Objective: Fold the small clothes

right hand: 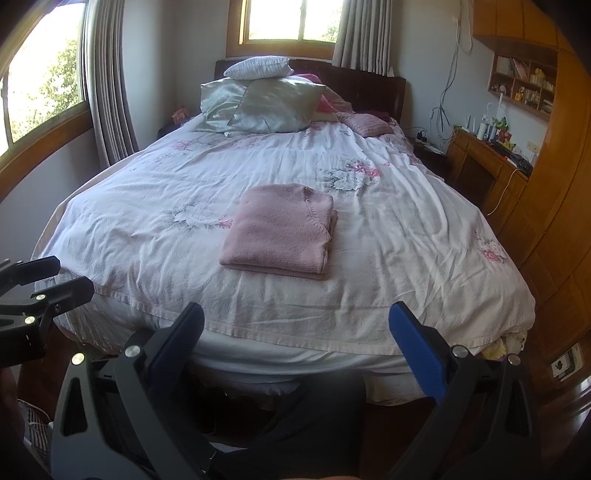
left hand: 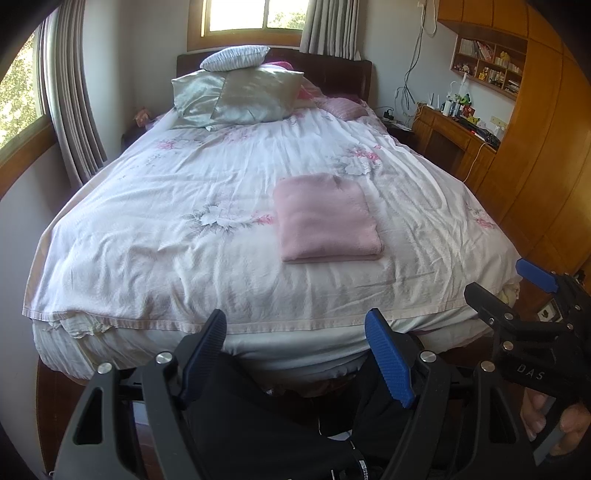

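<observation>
Both tongs, left point(left hand: 295, 354) and right point(right hand: 295, 350), gape empty; pink sweater point(right hand: 280, 230) lies neatly folded.

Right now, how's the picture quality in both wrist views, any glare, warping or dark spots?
Left wrist view: windows blown out white, strong fisheye bending of the wardrobe, black corners, pink folded garment sharp. Right wrist view: same overexposed glare at the side window, curved bed edge, shadow under the open right gripper.
</observation>
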`<state>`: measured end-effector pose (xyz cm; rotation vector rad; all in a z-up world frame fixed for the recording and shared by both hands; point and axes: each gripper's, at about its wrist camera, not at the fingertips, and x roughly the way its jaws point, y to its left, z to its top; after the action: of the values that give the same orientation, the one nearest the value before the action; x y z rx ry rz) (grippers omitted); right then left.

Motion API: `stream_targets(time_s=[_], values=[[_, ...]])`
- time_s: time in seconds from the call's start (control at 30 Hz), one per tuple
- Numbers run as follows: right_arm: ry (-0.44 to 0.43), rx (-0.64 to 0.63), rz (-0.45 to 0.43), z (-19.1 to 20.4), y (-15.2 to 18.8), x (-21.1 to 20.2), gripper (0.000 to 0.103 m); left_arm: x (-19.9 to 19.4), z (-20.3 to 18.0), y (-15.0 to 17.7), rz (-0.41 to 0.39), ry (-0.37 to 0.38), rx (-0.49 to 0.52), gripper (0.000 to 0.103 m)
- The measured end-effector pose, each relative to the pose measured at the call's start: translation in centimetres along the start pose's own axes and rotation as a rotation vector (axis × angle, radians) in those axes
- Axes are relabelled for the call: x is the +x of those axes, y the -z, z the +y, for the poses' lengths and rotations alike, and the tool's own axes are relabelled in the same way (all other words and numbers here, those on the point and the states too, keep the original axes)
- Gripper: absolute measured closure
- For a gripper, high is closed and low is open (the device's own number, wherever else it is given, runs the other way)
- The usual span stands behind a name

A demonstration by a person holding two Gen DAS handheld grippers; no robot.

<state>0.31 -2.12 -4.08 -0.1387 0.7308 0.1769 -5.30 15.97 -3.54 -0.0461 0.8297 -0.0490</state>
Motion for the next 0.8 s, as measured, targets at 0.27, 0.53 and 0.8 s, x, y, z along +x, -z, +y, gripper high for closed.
stream_targets(time_s=[0.27,0.53,0.8], values=[[-0.007,-0.001,0.003,0.0,-0.1,0.5,0.003,0.6,0.5,0.0,0.007,-0.005,0.001,0.025],[-0.007,0.004,0.007,-0.1,-0.1,1.0,0.003,0.7,0.5,0.0,0.009,-0.006,0.002,0.025],[-0.011,0.003,0.011,-0.2,0.0,1.3,0.003,0.8,0.6,0.0,0.012,-0.006,0.002,0.025]])
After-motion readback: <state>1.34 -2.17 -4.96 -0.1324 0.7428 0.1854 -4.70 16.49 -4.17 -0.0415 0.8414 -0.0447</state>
